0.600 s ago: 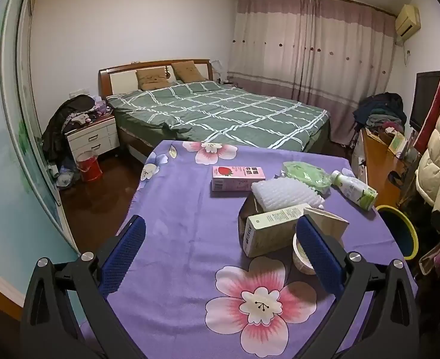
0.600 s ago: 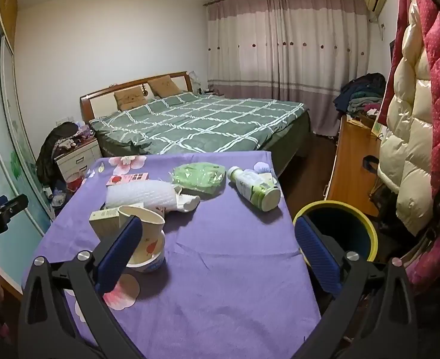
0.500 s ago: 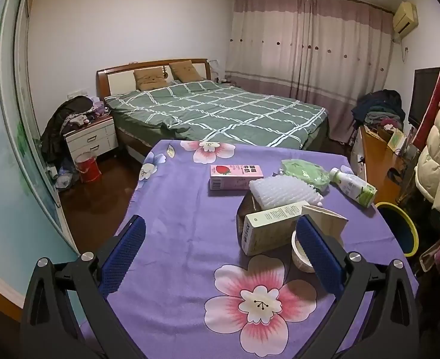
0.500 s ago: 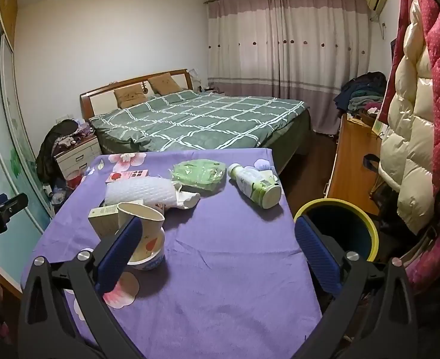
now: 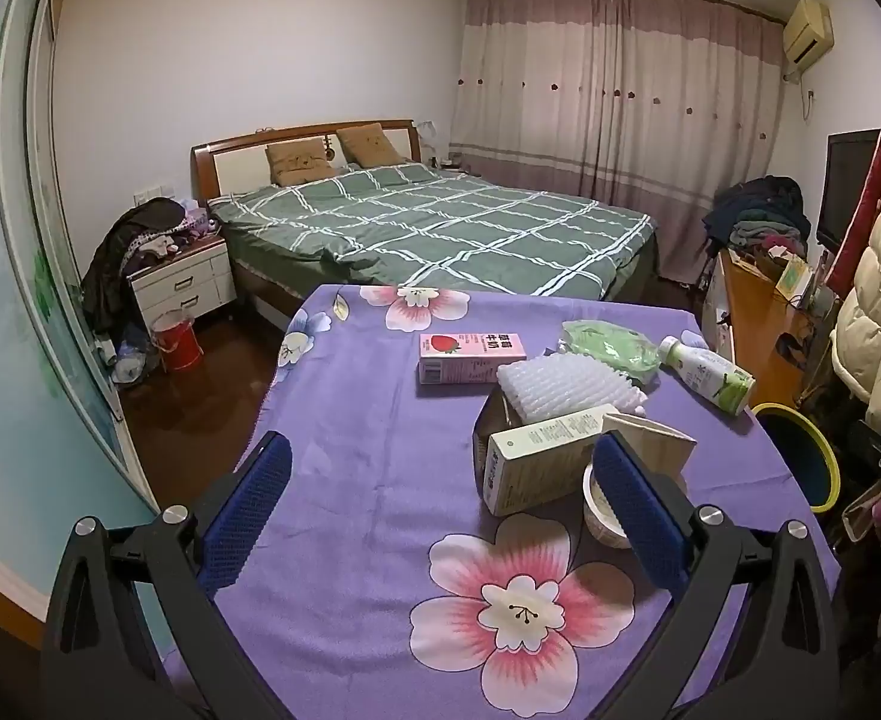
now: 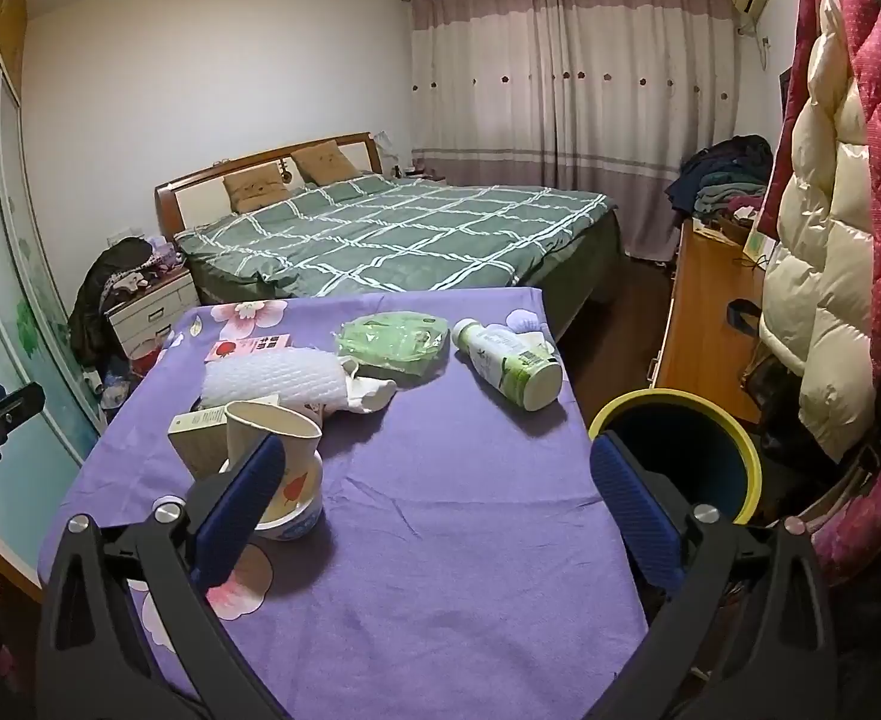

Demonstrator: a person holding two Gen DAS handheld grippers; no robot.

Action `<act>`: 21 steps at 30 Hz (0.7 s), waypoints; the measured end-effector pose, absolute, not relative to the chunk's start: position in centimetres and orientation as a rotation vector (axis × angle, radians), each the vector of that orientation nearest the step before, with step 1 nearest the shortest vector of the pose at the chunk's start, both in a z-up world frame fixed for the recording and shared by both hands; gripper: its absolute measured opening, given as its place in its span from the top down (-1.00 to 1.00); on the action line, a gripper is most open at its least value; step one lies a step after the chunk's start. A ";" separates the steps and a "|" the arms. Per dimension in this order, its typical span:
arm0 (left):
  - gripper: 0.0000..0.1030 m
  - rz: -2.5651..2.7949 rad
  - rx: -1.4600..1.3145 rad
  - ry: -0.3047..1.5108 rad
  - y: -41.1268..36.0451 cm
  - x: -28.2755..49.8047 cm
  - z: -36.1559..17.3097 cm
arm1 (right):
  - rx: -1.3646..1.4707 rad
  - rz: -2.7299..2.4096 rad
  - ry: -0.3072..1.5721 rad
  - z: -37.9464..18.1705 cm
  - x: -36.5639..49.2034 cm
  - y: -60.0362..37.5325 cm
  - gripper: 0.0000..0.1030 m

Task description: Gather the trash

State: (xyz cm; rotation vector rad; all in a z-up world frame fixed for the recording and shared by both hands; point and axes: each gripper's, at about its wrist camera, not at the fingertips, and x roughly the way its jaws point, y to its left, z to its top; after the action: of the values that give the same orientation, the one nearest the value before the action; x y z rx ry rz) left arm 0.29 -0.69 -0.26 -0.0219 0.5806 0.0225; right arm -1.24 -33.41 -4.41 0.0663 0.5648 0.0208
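Purple flowered cloth covers the counter (image 6: 440,540), and the trash lies scattered across its far half. Both sets of jaws stand wide open and empty: the left gripper (image 5: 440,516) hangs over the near left part of the cloth, the right gripper (image 6: 437,510) over the near right part, each tilted down toward the counter.

6 pieces of trash show. A pink strawberry milk carton (image 5: 471,355) lies flat toward the far side. Just beside it rests a white foam net sleeve (image 6: 275,383), touching a beige box (image 5: 545,459) that lies on its side. A paper cup (image 6: 272,438) sits tilted in a small bowl (image 6: 293,519), right beside the box. Farther right lie a green plastic bag (image 6: 393,343) and a white-and-green bottle (image 6: 509,367) on its side, its base toward the counter edge. A yellow-rimmed bin (image 6: 674,405) stands on the floor just off the counter's right edge.

By my reading, the task is at its start: nothing is gripped and, as far as its dark inside shows, nothing lies in the bin. The step in hand is choosing and approaching a first item. The bottle looks the easiest pick for the right gripper, nearest the bin; that calls for reaching forward, straddling its body across the width, then closing. The left gripper would suit the cup and box cluster.
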 end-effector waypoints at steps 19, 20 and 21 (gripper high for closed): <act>-0.93 0.018 -0.017 0.581 -0.1 -0.5 0.0 | 0.065 0.023 0.569 -4.9 -0.8 -33.2 -0.88; -0.93 0.019 -0.017 0.582 0.0 -0.5 0.0 | 0.066 0.023 0.569 -4.9 -0.8 -33.1 -0.88; -0.93 0.018 -0.019 0.582 0.1 -0.6 0.0 | 0.065 0.024 0.569 -4.9 -0.7 -33.1 -0.88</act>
State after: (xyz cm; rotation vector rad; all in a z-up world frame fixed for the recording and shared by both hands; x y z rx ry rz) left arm -0.64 0.12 0.00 -0.0188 0.5821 0.0185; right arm -0.75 -33.07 -4.95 0.0649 0.5688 0.0236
